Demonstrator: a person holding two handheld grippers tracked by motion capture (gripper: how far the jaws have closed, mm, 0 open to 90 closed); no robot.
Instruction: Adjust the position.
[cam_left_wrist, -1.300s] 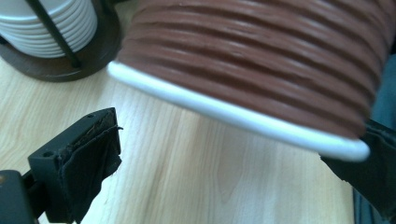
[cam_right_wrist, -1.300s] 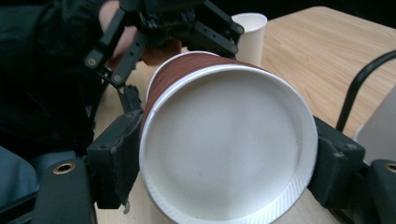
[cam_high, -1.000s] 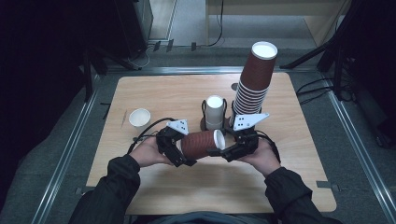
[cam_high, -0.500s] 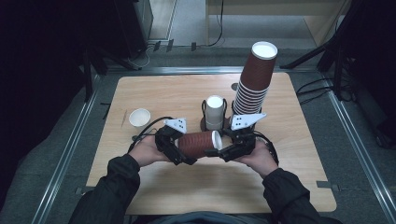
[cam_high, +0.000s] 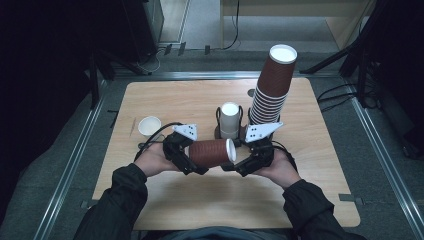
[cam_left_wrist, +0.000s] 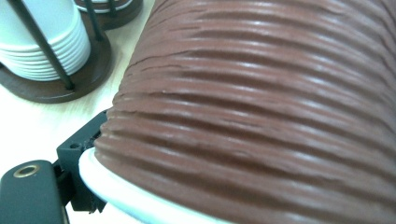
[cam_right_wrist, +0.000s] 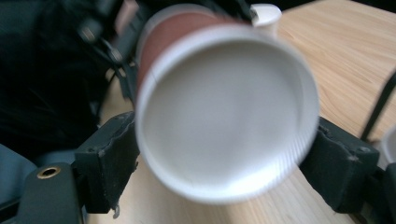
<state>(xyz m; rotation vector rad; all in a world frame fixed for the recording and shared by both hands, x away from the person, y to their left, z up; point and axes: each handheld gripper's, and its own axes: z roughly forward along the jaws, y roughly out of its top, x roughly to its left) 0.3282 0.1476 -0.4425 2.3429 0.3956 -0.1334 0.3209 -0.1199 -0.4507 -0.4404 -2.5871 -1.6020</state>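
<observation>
while your left gripper (cam_high: 192, 162) has just been closing on the base end of the ribbed brown cup (cam_high: 210, 152), held sideways above the table (cam_high: 320, 150), your right gripper (cam_high: 235, 165) has been opening around its rim, handover half done.

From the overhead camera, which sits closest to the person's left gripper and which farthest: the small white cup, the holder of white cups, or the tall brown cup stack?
Measured from the left gripper:
1. Small white cup, up and to its left near the table's left edge.
2. Holder of white cups, up and to its right at the table's middle; nearly as close.
3. Tall brown cup stack, farther right and back.
</observation>
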